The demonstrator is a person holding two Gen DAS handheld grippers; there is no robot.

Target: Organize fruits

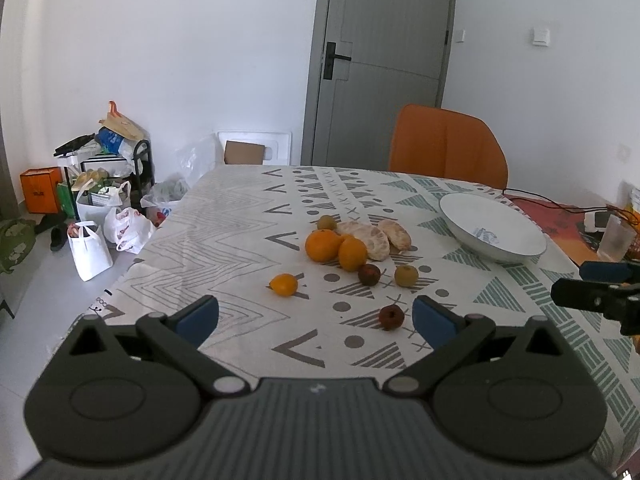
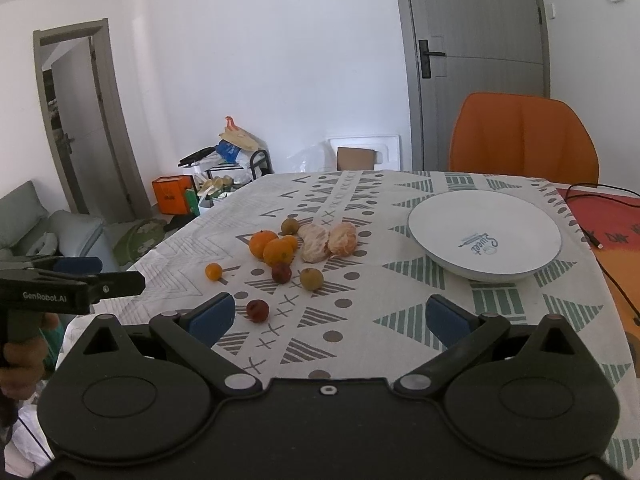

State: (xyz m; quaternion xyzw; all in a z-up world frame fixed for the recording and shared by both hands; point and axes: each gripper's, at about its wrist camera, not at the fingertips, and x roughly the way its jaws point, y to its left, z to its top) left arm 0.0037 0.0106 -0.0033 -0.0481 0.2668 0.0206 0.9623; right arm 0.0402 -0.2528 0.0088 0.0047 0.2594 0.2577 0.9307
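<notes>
Hovering at the desk's near edge, left gripper (image 1: 316,316) and right gripper (image 2: 328,316) both gape, holding nothing. Fruits (image 2: 280,252) lie mid-desk; plate (image 2: 520,216) beside them bare. Nothing sorted yet.

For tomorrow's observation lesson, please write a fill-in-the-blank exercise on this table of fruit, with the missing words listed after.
1. The white plate holds ____ pieces of fruit.
2. The chair behind the table is ____ in colour.
3. Both the left tool and the right tool have their fingers spread ____.
4. The two peeled citrus pieces lie on the ____.

Missing words: no; orange; open; tablecloth
</notes>
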